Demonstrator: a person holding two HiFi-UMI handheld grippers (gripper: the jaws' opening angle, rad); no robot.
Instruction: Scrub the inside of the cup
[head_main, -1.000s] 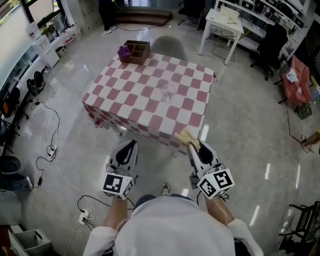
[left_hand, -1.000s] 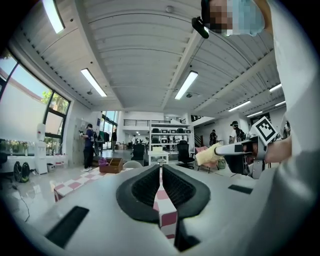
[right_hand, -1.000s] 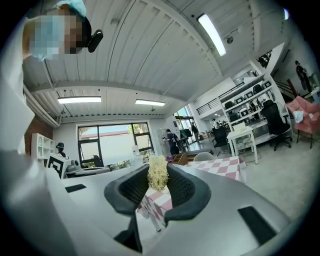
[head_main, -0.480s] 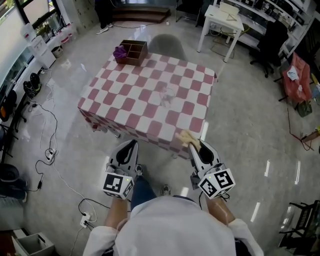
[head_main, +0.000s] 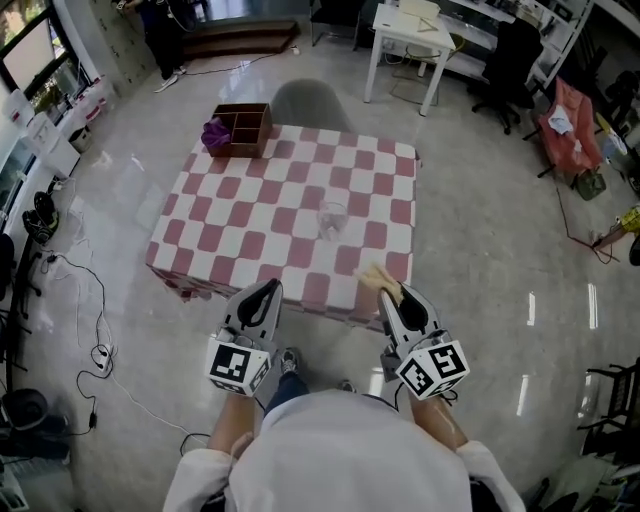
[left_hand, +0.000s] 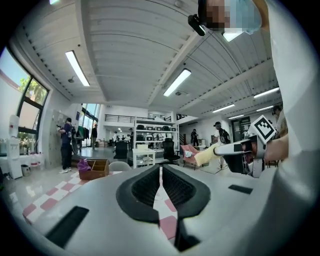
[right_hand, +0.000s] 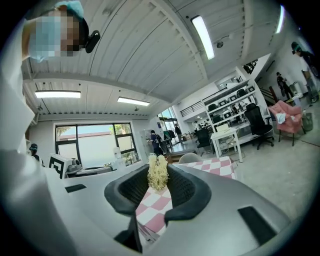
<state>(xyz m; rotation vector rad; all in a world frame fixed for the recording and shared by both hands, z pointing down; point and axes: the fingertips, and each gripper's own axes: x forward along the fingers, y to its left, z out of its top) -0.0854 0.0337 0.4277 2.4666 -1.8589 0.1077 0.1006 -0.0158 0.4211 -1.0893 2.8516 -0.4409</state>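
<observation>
This is an open lab or workshop hall. A polished grey floor (head_main: 500, 270) surrounds a checked tabletop (head_main: 270, 215). A white desk (head_main: 405, 22) and black office chairs (head_main: 510, 50) stand at one o'clock, and loose cables (head_main: 90, 290) trail at nine o'clock. Farther off are stocked metal shelves (left_hand: 150, 135), ceiling strip lights (left_hand: 176, 82) and tall windows (right_hand: 87, 142).

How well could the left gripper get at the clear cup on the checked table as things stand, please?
Probably not yet: the left gripper, shut, hangs at the near edge of the table, while the cup stands toward the middle. Nothing lies between them, so the way looks free.
</observation>
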